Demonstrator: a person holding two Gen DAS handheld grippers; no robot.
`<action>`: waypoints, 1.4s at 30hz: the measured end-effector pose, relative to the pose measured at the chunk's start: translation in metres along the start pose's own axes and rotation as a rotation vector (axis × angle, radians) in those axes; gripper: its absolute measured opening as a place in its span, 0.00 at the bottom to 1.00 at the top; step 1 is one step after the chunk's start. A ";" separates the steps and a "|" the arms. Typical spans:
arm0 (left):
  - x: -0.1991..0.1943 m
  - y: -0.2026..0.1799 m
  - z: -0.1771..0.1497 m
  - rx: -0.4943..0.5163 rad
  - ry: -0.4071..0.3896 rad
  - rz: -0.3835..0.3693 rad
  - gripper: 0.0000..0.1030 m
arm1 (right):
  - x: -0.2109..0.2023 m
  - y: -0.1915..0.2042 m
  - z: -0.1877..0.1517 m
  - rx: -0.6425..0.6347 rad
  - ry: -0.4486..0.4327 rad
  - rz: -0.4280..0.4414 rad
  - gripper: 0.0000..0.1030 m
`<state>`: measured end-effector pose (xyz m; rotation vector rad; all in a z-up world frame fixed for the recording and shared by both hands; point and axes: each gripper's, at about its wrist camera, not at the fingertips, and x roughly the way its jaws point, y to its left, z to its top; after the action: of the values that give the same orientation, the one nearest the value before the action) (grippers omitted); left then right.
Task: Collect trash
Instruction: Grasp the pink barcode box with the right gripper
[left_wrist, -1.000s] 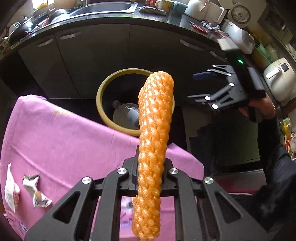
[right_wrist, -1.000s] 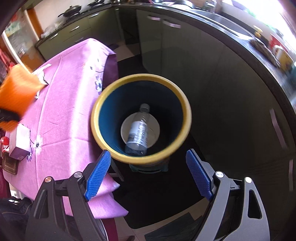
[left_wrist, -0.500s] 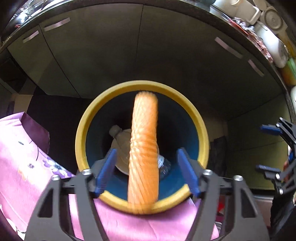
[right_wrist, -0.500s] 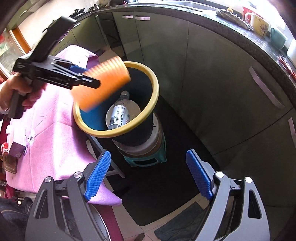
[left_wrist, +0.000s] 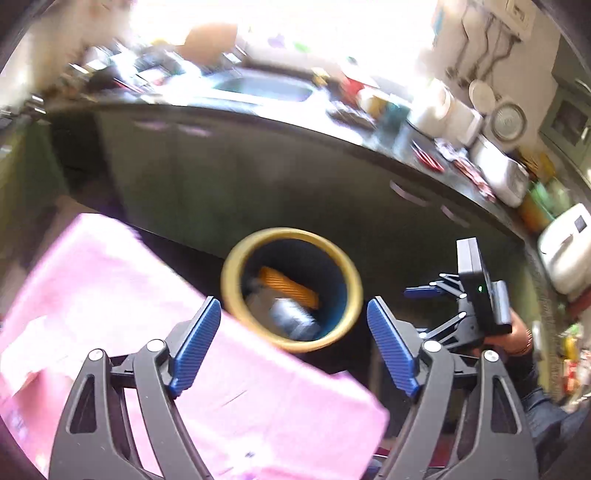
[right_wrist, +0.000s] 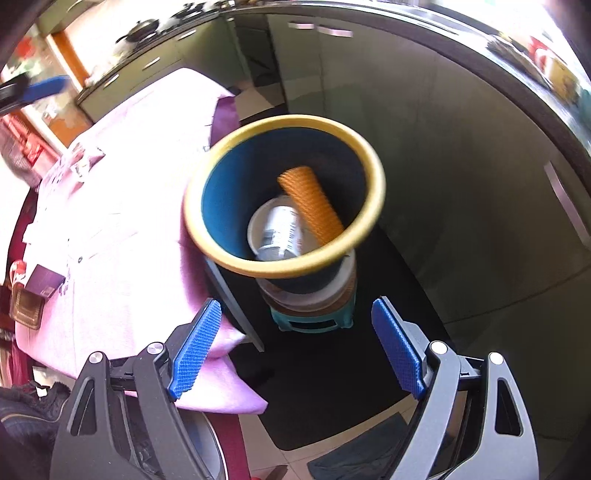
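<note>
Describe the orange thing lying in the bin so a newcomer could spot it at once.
Beside the pink-clothed table stands a yellow-rimmed bin, blue inside. In it, leaning against the wall, is the orange foam net sleeve. Its knobbly mesh and bright colour set it apart from the clear plastic bottle beside it.

The left wrist camera looks forward and steeply down along its own fingers, over the pink tablecloth edge toward the yellow-rimmed bin just past centre, with the kitchen counter arcing from 10 to 2 o'clock (this view is motion-blurred). The right wrist camera stands nearer the bin, peering more directly into its mouth, cloth at 9 o'clock. Both views share bin, cloth and cabinet fronts; the left view also catches the right gripper at 3 o'clock.
</note>
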<state>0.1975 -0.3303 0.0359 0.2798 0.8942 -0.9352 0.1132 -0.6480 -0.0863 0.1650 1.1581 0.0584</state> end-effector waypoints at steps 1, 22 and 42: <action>-0.019 0.004 -0.011 -0.009 -0.016 0.037 0.77 | 0.000 0.009 0.004 -0.016 -0.002 0.005 0.81; -0.239 0.122 -0.306 -0.589 -0.270 0.356 0.86 | -0.006 0.329 0.011 -0.509 -0.164 0.254 0.90; -0.213 0.118 -0.350 -0.629 -0.265 0.369 0.87 | 0.075 0.363 0.007 -0.480 -0.098 0.145 0.90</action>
<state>0.0424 0.0601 -0.0365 -0.2134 0.8110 -0.3096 0.1639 -0.2805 -0.0929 -0.1727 1.0038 0.4470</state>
